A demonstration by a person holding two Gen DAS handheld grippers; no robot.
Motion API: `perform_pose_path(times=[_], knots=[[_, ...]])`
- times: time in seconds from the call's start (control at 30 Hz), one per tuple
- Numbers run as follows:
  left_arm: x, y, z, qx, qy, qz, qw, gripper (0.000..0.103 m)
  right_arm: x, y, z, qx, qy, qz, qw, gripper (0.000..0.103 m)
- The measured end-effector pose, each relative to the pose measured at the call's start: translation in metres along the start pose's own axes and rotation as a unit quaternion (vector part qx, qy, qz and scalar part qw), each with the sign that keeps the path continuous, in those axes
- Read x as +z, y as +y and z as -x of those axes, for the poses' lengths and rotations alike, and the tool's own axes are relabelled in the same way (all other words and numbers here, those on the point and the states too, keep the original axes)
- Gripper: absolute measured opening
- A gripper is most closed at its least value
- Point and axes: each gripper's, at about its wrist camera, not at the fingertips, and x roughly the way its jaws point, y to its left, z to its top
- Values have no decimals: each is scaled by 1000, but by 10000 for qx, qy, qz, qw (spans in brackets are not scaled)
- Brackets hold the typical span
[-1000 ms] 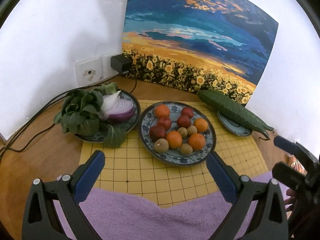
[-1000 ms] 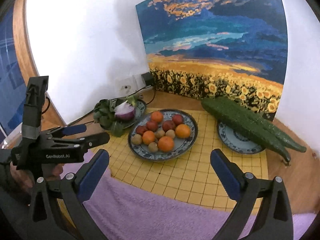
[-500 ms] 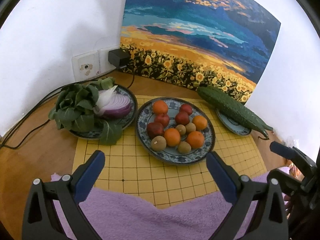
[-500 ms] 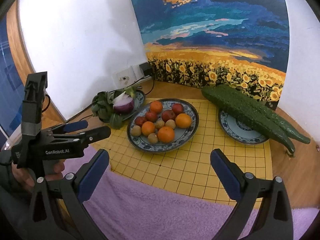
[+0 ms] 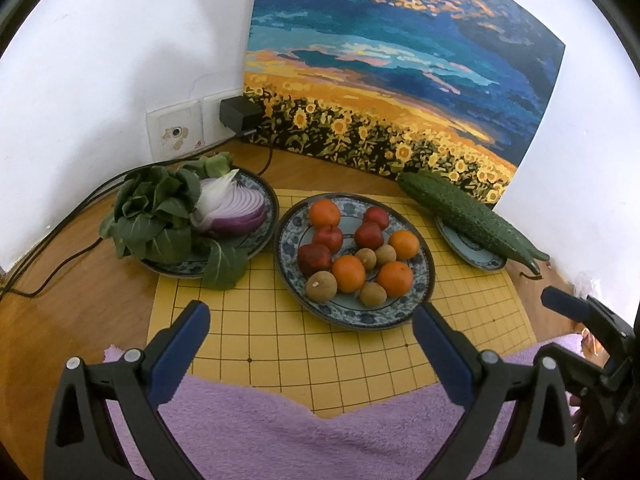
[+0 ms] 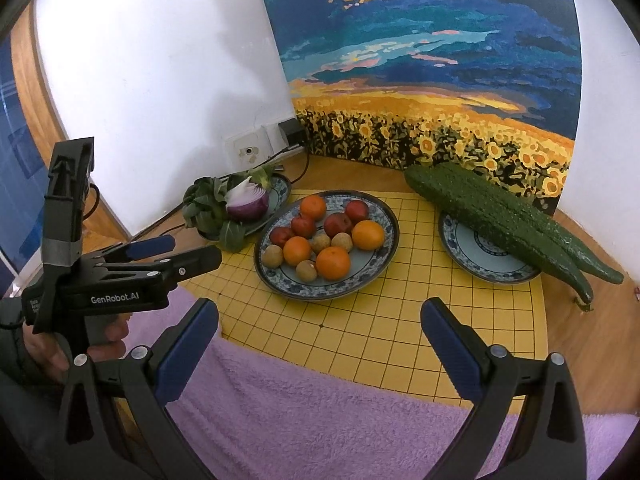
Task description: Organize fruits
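Holding both claws over the near edge of the counter (image 5: 72,320), I log the surroundings first. Left claw (image 5: 310,346): fingers spread wide, nothing between them. Right claw (image 6: 320,338): likewise spread and empty. Under both lies a purple towel (image 5: 280,432), overlapping the near edge of a yellow grid mat (image 5: 280,340). Left of the mat, a plate (image 5: 268,196) carries leafy greens (image 5: 156,216) and a halved red onion (image 5: 236,210). Right of it, a small plate (image 6: 480,252) bears two long bumpy green gourds (image 6: 492,208) that overhang its rim (they lie touching, side by side). A sunflower painting (image 5: 400,80) leans on the wall behind; a black cable (image 5: 56,232) trails along the left wall. Nothing lies between the claws and the target.

The fruit sits on the central blue-patterned plate (image 5: 292,232), on the mat: four oranges (image 5: 348,274), four dark red fruits (image 5: 328,238) and four small brown ones (image 5: 322,286), packed closely, many touching.
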Motion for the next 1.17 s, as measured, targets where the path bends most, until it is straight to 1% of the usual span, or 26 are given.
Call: perform_pose_path(times=[0.63,1.17], knots=[[-2,3,-2,15,59,6,10000,103,0,-2,-2,-18,78,8,10000,103],[-5,5,-5,73,124,25,9999,103,0,-5,-8,1,236,25,9997,103]])
